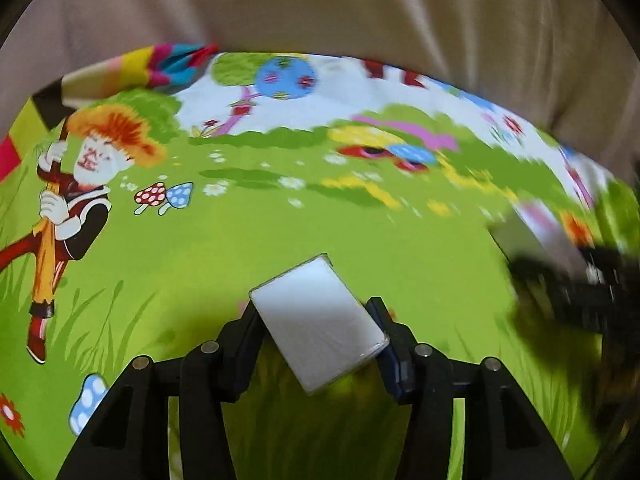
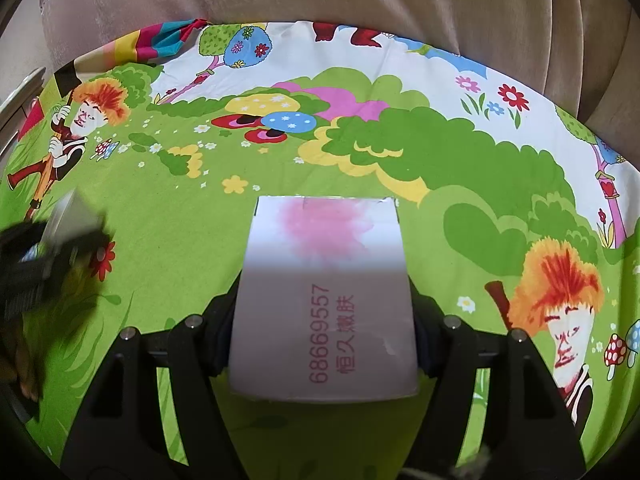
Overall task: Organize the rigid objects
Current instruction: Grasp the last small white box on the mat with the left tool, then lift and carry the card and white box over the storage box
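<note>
Gripping a tilted white block (image 1: 320, 322), the left tongs (image 1: 316, 344) mirror the right tongs (image 2: 324, 320) clamping a pink-printed box (image 2: 324, 300).

The left hand-held gripper (image 1: 316, 336) clamps a small white box (image 1: 318, 324), tilted, between its black fingers (image 1: 244, 344) above the cartoon-printed green cloth (image 1: 240, 232). At right, the blurred right hand-held gripper (image 1: 576, 284) carries a pale box (image 1: 532, 236). Beige curtain (image 1: 360, 8) hangs behind.

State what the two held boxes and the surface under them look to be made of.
White box: clear glossy wrap, glinting at its corner; material beneath unclear. Pink-printed box: matte paperboard, probably, with crisp edges and printed text. Cartoon cloth: soft printed fabric that drapes at its far edge.
</note>
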The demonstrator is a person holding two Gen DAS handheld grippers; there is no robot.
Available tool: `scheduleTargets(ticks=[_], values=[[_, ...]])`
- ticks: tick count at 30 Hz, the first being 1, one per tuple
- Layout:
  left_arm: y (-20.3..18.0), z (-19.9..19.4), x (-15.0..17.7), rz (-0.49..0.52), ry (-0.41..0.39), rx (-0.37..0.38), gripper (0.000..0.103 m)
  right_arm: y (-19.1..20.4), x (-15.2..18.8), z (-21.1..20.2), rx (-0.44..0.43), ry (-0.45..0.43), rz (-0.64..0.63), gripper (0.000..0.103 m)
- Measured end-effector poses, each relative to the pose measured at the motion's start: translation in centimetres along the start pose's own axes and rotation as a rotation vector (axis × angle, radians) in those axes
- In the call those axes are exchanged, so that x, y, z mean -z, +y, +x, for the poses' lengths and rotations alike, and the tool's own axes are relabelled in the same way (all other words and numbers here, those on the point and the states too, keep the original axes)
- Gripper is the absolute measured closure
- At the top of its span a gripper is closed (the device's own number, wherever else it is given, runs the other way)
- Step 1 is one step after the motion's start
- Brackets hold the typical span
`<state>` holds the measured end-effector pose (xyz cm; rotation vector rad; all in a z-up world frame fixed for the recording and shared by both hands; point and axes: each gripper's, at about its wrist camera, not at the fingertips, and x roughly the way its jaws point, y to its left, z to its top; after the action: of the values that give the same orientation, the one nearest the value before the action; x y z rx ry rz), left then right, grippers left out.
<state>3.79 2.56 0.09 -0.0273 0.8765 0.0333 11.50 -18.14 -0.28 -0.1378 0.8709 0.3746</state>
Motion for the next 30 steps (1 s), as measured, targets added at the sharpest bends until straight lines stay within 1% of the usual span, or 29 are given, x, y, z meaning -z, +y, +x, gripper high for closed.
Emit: scheduleTargets(ticks=[1,2,3,4,5,8,9,10,11,12,14,18,21,28,29,30], values=[[-0.1,-0.1,0.0,0.007,0.003,0.0,0.045,0.0,0.0,0.0,0.0,0.0,0.0,0.032],[-0.2,0.1,-0.1,0.007,0.009,0.007,0.028,0.0,0.0,0.0,0.0,0.0,0.0,0.032],[-0.5,0.5,-0.4,0.009,0.025,0.008,0.008,0.1,0.0,0.0,0.0,0.0,0.0,0.031],[-0.8,1.3,-0.8,0.014,0.055,-0.013,0.0,0.0,0.0,0.0,0.0,0.0,0.0,0.032],[-1.0,1.5,-0.8,0.01,0.063,-0.03,0.0,0.0,0.0,0.0,0.0,0.0,0.0,0.032],[-0.2,1.5,-0.7,-0.055,0.058,-0.075,0.001,0.1,0.0,0.0,-0.002,0.0,0.0,0.031],[0.4,1.2,-0.6,-0.083,0.048,-0.087,0.008,0.1,0.0,-0.1,-0.002,0.0,0.001,0.031],[0.9,0.8,-0.4,-0.113,0.028,-0.1,0.013,0.0,0.0,0.0,-0.003,0.0,0.001,0.031],[1.2,0.6,-0.3,-0.127,0.018,-0.114,0.021,0.0,0.0,0.0,-0.004,0.0,0.0,0.031],[1.3,0.5,-0.2,-0.132,0.015,-0.124,0.024,-0.1,-0.1,0.1,-0.004,0.0,0.0,0.031],[1.2,0.5,-0.2,-0.127,0.015,-0.129,0.025,-0.1,-0.1,0.1,-0.003,0.0,-0.001,0.031],[1.4,0.4,-0.3,-0.132,0.007,-0.125,0.037,-0.1,-0.1,0.1,-0.002,0.0,-0.002,0.031],[1.4,0.5,-0.4,-0.133,0.004,-0.12,0.041,-0.1,-0.1,0.1,-0.004,0.0,-0.002,0.031],[1.4,0.5,-0.4,-0.137,0.002,-0.12,0.041,0.0,-0.1,0.1,-0.005,0.001,-0.003,0.031],[1.4,0.5,-0.4,-0.138,0.002,-0.121,0.042,0.0,-0.1,0.1,-0.005,0.0,-0.003,0.031],[1.4,0.5,-0.4,-0.138,0.001,-0.123,0.046,0.0,-0.1,0.1,-0.005,0.0,-0.003,0.031]])
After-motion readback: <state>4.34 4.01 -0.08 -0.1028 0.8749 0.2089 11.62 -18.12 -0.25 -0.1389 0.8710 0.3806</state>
